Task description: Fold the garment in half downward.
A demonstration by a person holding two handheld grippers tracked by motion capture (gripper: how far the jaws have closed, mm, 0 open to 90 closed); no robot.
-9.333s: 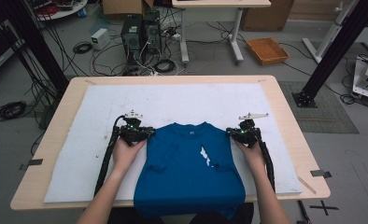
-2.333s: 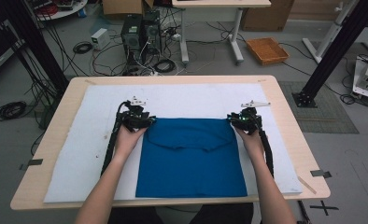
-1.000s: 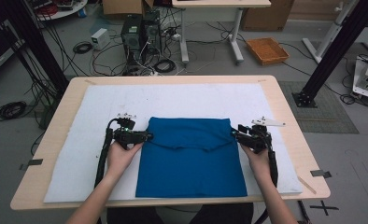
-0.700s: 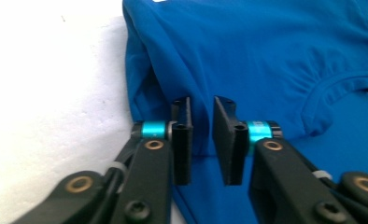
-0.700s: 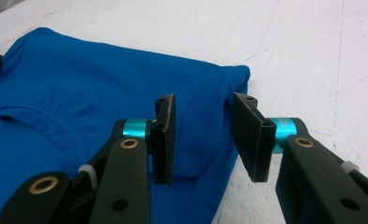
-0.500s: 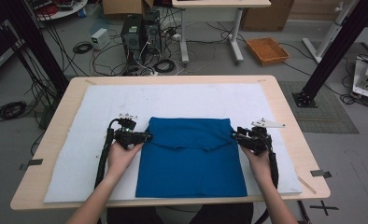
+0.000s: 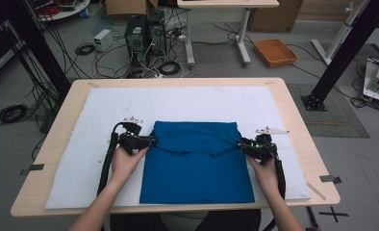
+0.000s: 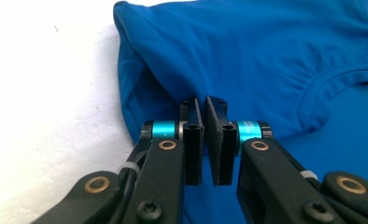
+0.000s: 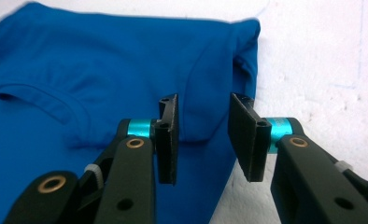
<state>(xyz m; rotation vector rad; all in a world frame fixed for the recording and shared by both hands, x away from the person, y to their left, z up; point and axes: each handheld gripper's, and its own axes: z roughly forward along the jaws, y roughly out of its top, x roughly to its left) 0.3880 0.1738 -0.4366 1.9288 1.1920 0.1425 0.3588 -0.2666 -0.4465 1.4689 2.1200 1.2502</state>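
A blue T-shirt point(image 7: 197, 163) lies on the white mat point(image 7: 202, 103), its top part folded down so the collar point(image 8: 331, 79) faces up. My left gripper point(image 7: 151, 140) is at the shirt's left edge. In the left gripper view its jaws point(image 8: 203, 100) stand almost together, and the cloth's folded edge puckers into their tips. My right gripper point(image 7: 241, 143) sits at the shirt's right edge. Its jaws point(image 9: 203, 105) have just been closing and still stand apart. The folded edge of the shirt point(image 9: 102, 60) lies between them, and the pads do not press on it.
The mat covers most of the wooden table point(image 7: 293, 110), with bare white areas left, right and beyond the shirt. On the floor behind are computer towers point(image 7: 142, 33), loose cables, an orange tray point(image 7: 275, 51) and a black stand point(image 7: 341, 53).
The shirt's top has been folded down toward the person. Both hands then drew back from the fold's far corners to the shirt's sides, where they have stayed over the last second.
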